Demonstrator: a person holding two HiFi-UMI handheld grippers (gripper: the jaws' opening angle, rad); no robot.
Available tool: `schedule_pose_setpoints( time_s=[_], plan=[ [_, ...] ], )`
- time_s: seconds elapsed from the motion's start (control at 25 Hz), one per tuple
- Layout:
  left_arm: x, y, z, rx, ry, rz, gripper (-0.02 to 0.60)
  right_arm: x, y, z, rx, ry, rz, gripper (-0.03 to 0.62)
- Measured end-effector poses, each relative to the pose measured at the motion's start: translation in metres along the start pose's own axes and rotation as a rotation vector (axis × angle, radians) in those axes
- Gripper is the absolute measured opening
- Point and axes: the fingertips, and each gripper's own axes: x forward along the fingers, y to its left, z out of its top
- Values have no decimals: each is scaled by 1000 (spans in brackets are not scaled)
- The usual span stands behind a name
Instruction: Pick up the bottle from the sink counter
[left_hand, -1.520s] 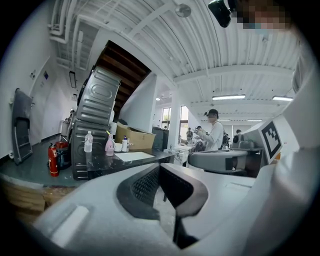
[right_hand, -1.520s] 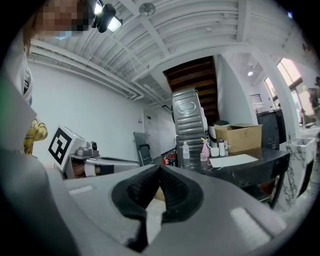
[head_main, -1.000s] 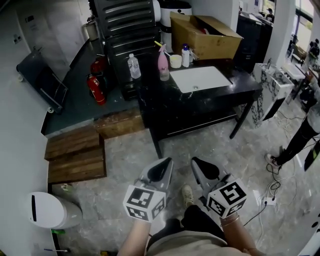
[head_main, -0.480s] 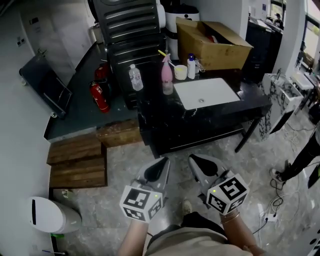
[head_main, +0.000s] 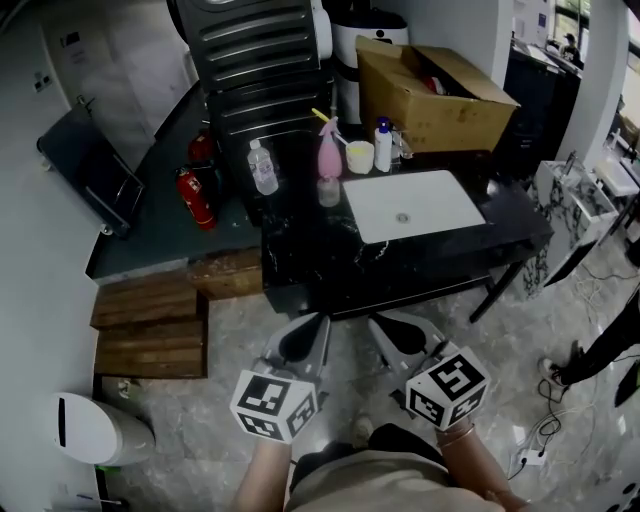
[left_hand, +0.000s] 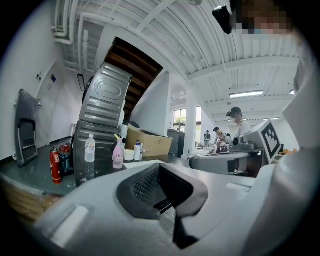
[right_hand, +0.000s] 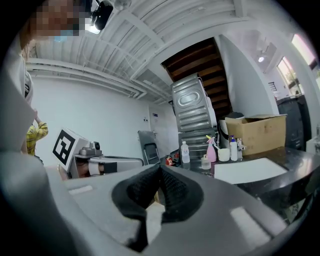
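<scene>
The left hand-held gripper (head_main: 310, 330) and the right hand-held gripper (head_main: 388, 328) are both closed, pads together, with nothing between them. They are held low in front of the person, side by side, well short of the surface (head_main: 400, 262).

Over the last second the jaws have not opened. The head view has drawn closer to the surface, and its front edge now sits lower in that picture. I judge this to be the walk-up, with no reach begun yet.

The clear water bottle (head_main: 263, 167) stands upright at the far-left corner. The pink spray bottle (head_main: 329, 152) and a small white bottle (head_main: 383, 144) stand further right, behind the white sink (head_main: 412, 204). The task does not say which is meant.

The front edge lies between the jaws and the bottles. The bare dark top left of the sink gives room to come in. The water bottle stands close to the left edge, so a nudge may tip it off. Wooden steps (head_main: 150, 322) crowd the floor at the left.
</scene>
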Motion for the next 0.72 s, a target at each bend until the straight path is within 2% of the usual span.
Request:
schedule_pose_setpoints(
  time_s=[0.24, 0.44, 0.72],
  plan=[
    [21, 6, -6, -20, 22, 36, 2, 5, -28, 0, 24, 0, 9, 3],
    [36, 7, -10, -39, 29, 35, 2, 11, -41, -17, 70, 22, 10, 3],
    [47, 30, -5, -64, 9, 73, 2, 19, -52, -24, 77, 48, 17, 3]
  ],
)
